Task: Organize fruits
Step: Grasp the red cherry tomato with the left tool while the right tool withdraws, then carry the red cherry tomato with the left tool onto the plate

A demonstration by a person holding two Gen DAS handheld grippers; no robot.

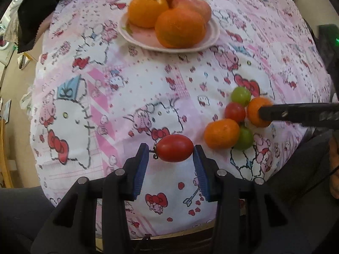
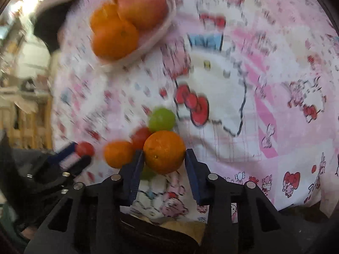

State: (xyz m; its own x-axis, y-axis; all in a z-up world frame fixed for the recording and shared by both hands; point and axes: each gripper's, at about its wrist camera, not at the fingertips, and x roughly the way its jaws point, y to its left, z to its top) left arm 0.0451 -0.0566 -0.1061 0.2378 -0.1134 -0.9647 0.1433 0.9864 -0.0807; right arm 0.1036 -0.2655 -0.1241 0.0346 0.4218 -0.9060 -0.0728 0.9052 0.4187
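Observation:
My left gripper [image 1: 171, 150] is shut on a red cherry tomato [image 1: 175, 148], held lengthwise between its blue pads above the cloth. My right gripper [image 2: 164, 155] is shut on a small orange [image 2: 164, 151]; in the left wrist view the same orange [image 1: 255, 111] shows at the tip of the right gripper. Beside it lie another small orange [image 1: 221, 133], a red tomato [image 1: 234, 111] and two green fruits [image 1: 240, 94] [image 1: 244, 138]. A pink plate [image 1: 208, 40] at the far side holds three large oranges [image 1: 180, 28] and an apple [image 1: 191, 5].
The table is covered with a pink-and-white cartoon-print cloth [image 1: 106, 97]. A black cloth [image 1: 36, 14] lies at the far left corner. The table's front edge runs just below my left gripper. The right wrist view is motion-blurred.

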